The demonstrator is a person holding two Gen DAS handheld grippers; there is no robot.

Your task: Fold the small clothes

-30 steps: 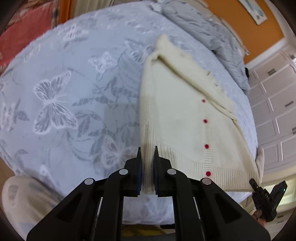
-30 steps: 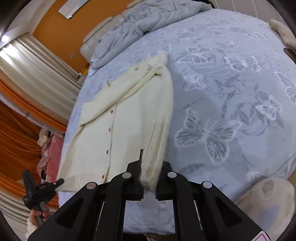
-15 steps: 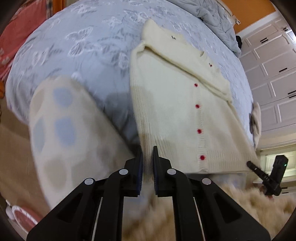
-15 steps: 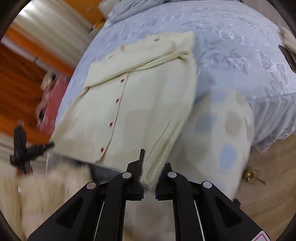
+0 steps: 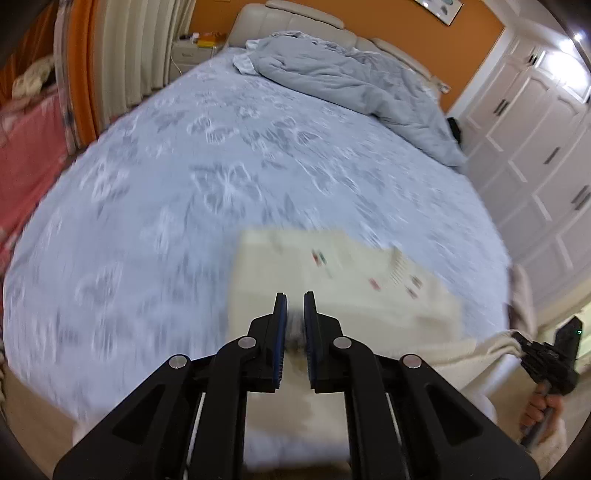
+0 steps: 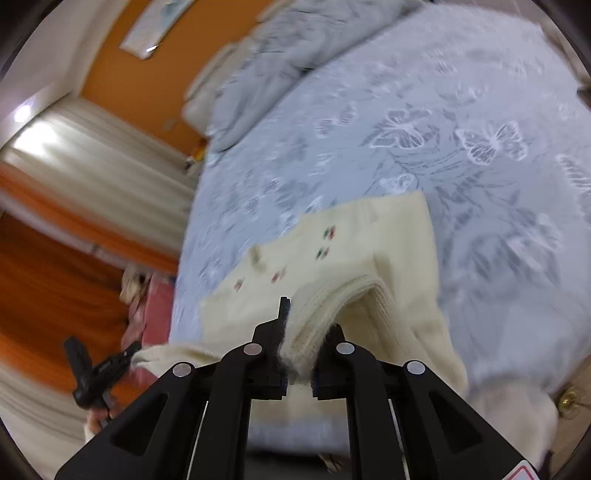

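Both grippers are gripping the cream cardigan (image 6: 373,266) by its ribbed hem and carrying that hem over the garment's upper half, which is lying on the bed (image 5: 166,192). The left gripper (image 5: 294,314) is clamped on one hem corner, fingers nearly closed on knit — the right gripper (image 6: 306,332) is pinching a thicker bunch of the same edge. Judgement: the bottom-to-top fold is under way, not yet laid down; releasing and smoothing are remaining.

Orange wall (image 5: 469,70) upper right, cream padded headboard (image 5: 306,18) top centre, white panelled wardrobe (image 5: 535,147) right, pale curtains (image 5: 136,51) upper left, rumpled grey duvet (image 5: 351,85)
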